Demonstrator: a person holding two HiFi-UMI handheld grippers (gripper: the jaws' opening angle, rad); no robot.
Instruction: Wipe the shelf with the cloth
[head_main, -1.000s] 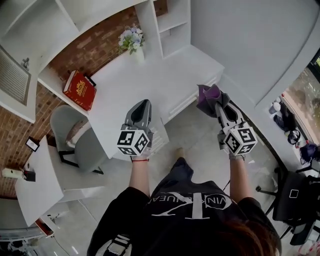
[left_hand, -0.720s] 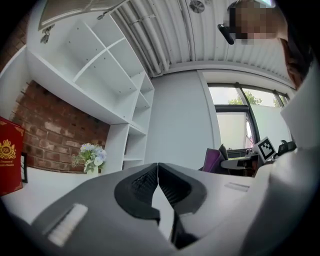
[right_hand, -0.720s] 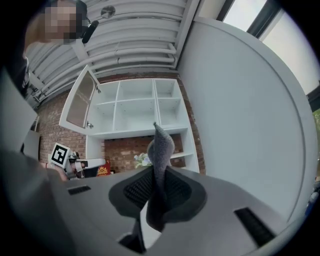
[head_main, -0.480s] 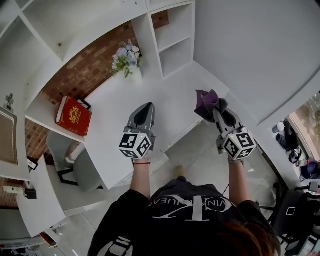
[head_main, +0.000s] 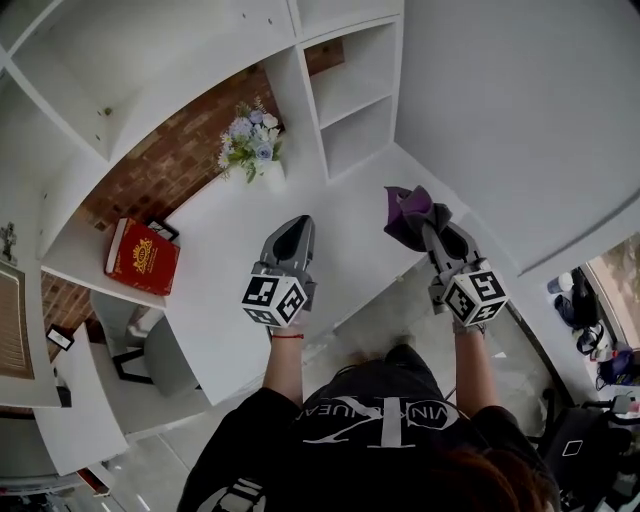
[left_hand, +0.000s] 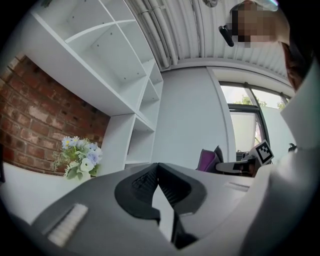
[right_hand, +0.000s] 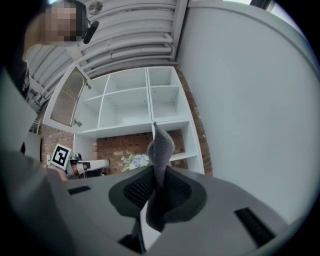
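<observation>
The purple cloth (head_main: 408, 212) is bunched in my right gripper (head_main: 425, 226), which is shut on it above the right end of the white desk (head_main: 330, 185). In the right gripper view a fold of the cloth (right_hand: 161, 147) stands up between the jaws of the right gripper (right_hand: 159, 172). It points at the white cubby shelf (right_hand: 132, 102). In the head view the shelf (head_main: 355, 85) rises behind the desk. My left gripper (head_main: 290, 232) hovers over the desk's middle. In its own view the left gripper (left_hand: 158, 168) is shut with nothing in it, and the cloth (left_hand: 207, 160) shows to the right.
A vase of flowers (head_main: 250, 142) stands on the desk against the brick wall (head_main: 175, 175). A red book (head_main: 142, 257) lies on a lower shelf at the left. A grey chair (head_main: 150, 345) sits under the desk's left side. A plain white wall (head_main: 520, 120) lies to the right.
Both grippers have risen a little and moved toward the shelf, which fills more of the head view. The cloth stays in the right gripper.
</observation>
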